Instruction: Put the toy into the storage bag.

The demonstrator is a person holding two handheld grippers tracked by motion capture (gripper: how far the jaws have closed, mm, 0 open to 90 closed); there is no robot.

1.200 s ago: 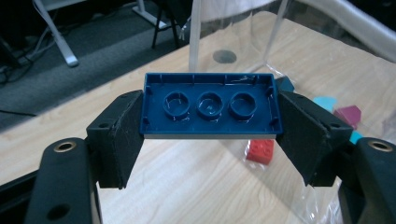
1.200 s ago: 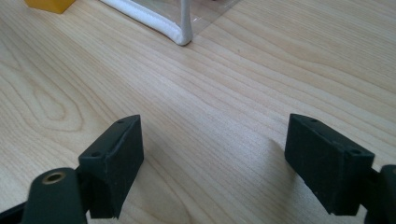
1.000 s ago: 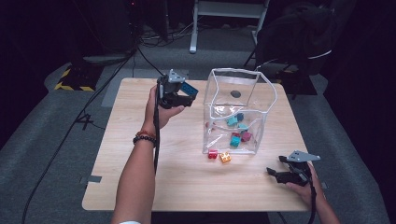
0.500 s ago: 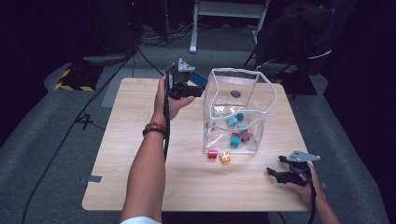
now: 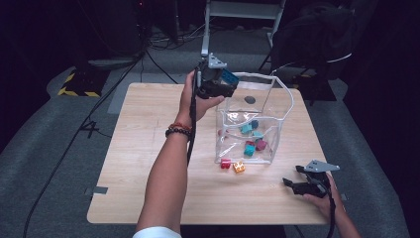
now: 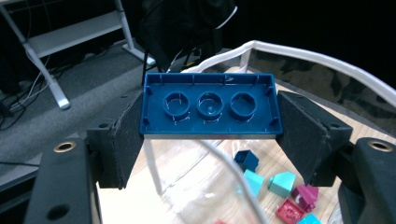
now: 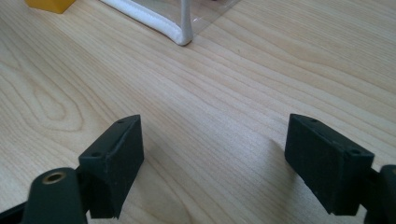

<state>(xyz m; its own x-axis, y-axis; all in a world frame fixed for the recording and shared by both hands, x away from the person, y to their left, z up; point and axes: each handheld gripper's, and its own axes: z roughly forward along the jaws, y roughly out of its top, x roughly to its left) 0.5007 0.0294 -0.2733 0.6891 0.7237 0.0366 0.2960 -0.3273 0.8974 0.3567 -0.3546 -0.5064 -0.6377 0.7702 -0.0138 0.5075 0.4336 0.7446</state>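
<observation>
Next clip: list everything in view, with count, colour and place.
Table: one, light wood, centre.
Clear bag: one, see-through with white rim, standing open on the table's right half.
Small blocks in the bag: several, teal, dark blue and magenta.
Red block: one, on the table before the bag.
Yellow block: one, beside the red one.
Blue brick: one, clamped in the left tool above the bag's rim.
Right tool: open, low over bare table, near right corner.

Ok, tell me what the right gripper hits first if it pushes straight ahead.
Probably the clear bag's white-edged bottom corner. The right gripper, jaws open and empty, points across bare table toward it; depth is hard to judge.
</observation>
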